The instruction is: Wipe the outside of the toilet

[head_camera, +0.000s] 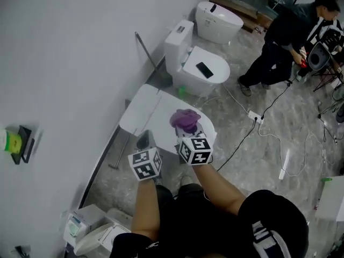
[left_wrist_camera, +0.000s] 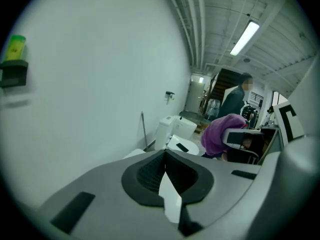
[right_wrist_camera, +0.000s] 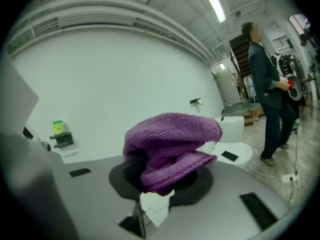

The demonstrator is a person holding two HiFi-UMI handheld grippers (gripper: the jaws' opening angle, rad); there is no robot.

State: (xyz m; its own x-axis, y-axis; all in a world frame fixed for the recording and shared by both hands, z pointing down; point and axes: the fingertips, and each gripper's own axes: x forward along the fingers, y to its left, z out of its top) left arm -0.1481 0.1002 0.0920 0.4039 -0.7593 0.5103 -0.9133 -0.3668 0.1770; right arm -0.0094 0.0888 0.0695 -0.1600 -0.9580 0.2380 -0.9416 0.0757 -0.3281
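A white toilet (head_camera: pixel 148 109) stands below me against the wall, its lid down. My right gripper (head_camera: pixel 189 130) hovers over its front part, shut on a bunched purple knitted cloth (head_camera: pixel 185 120). In the right gripper view the cloth (right_wrist_camera: pixel 172 144) bulges over both pads and hides the fingertips of the right gripper (right_wrist_camera: pixel 165 170). My left gripper (head_camera: pixel 144 140) is just to the left, over the toilet's near edge. In its own view the left gripper (left_wrist_camera: pixel 165 169) has its jaws together with nothing held, and the cloth (left_wrist_camera: pixel 220 131) shows to the right.
A second toilet (head_camera: pixel 201 69) with a black phone (head_camera: pixel 204 70) on its lid stands beyond, and a third toilet (head_camera: pixel 217 20) farther back. A person (head_camera: pixel 285 42) bends over at the upper right. Cables and a power strip (head_camera: pixel 254 117) lie on the floor. A wall shelf (head_camera: pixel 21 144) is at the left.
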